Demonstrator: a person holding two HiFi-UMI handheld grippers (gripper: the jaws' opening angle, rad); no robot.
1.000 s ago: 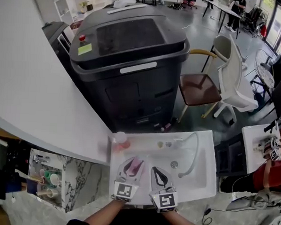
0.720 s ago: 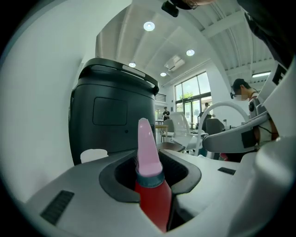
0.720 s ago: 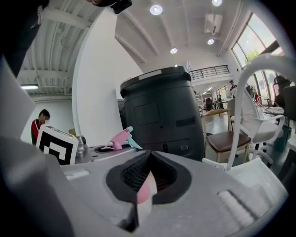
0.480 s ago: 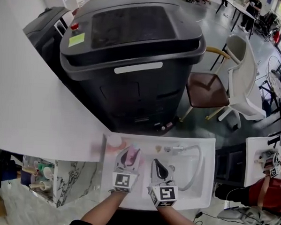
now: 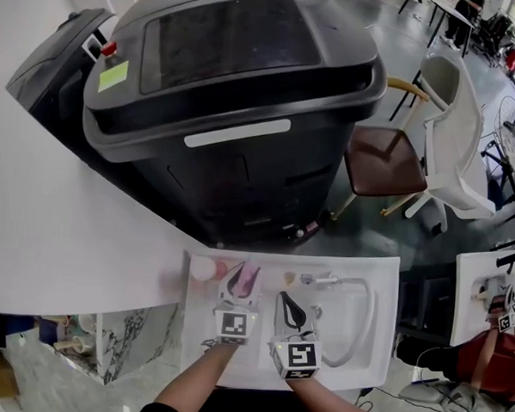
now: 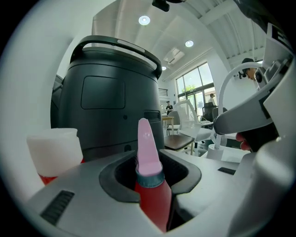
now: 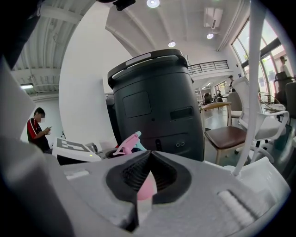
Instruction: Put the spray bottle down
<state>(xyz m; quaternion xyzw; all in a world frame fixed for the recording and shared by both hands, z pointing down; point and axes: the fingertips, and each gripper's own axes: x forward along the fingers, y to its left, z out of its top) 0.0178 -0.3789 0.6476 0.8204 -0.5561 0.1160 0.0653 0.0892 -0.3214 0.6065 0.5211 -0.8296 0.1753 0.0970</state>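
Note:
The spray bottle (image 6: 149, 185) has a red body and a pink trigger head (image 5: 248, 275). It stands upright between the jaws of my left gripper (image 5: 241, 283), which is shut on its neck, over the back left of the white sink basin (image 5: 373, 340). The pink trigger also shows in the right gripper view (image 7: 128, 141), left of centre. My right gripper (image 5: 289, 301) hangs just right of the left one, over the basin. Its jaw tips meet (image 7: 149, 156). A pale pink patch shows in the gap below them; what it is I cannot tell.
A red container with a white cap (image 5: 205, 269) stands at the basin's back left corner, close to the bottle. A curved white tap (image 5: 362, 294) arches over the right half. Behind the basin rise a large black machine (image 5: 237, 96) and a brown-seated chair (image 5: 384, 169).
Both grippers have moved toward the basin's back edge and sunk a little. The bottle stays in the left jaws and is now nearer the white-capped container.

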